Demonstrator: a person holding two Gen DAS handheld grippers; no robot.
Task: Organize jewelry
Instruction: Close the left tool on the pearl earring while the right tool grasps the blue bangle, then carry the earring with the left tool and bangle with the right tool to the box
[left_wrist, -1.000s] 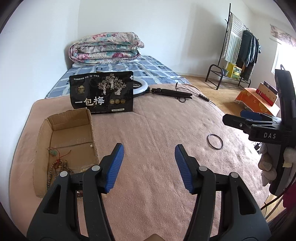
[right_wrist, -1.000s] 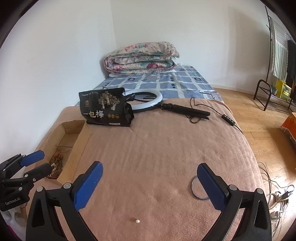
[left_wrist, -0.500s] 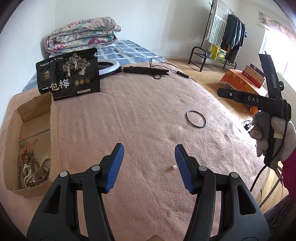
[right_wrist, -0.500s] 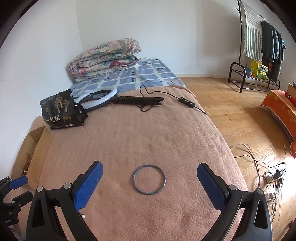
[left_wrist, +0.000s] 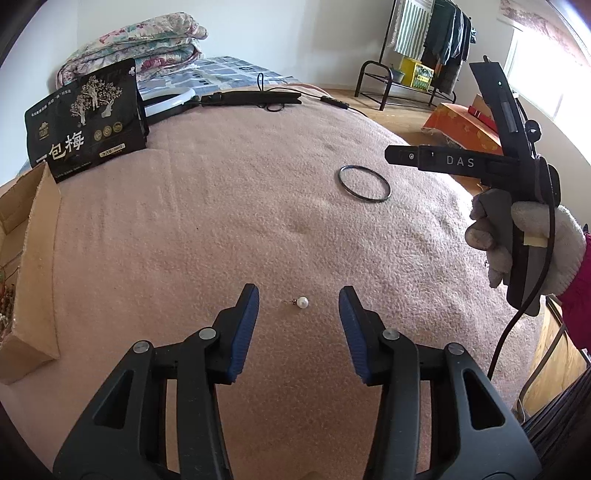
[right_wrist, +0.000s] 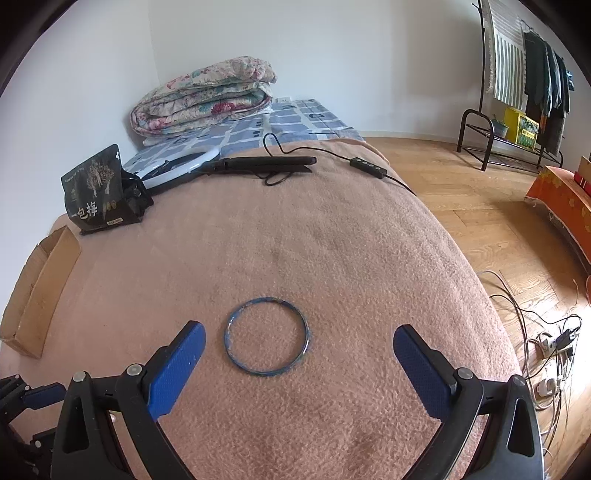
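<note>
A small white pearl earring (left_wrist: 302, 302) lies on the pink blanket, right between the tips of my open left gripper (left_wrist: 298, 295). A thin dark blue bangle (right_wrist: 266, 336) lies on the blanket just ahead of my open right gripper (right_wrist: 297, 341), nearer its left finger; it also shows in the left wrist view (left_wrist: 364, 183). The right gripper (left_wrist: 399, 157), held by a gloved hand, shows there at the right. The cardboard box (left_wrist: 35, 258) with beaded jewelry stands at the left edge (right_wrist: 37, 291).
A black snack pouch (left_wrist: 86, 118) stands at the back left. A ring light (right_wrist: 177, 166) and its black handle and cable (right_wrist: 266, 164) lie at the far end. The blanket drops off to wooden floor with cables (right_wrist: 546, 339) at the right.
Both grippers moved forward and lower. The pearl now sits between the left fingertips, and the bangle is closer to the right gripper. The box slid to the left edge.
</note>
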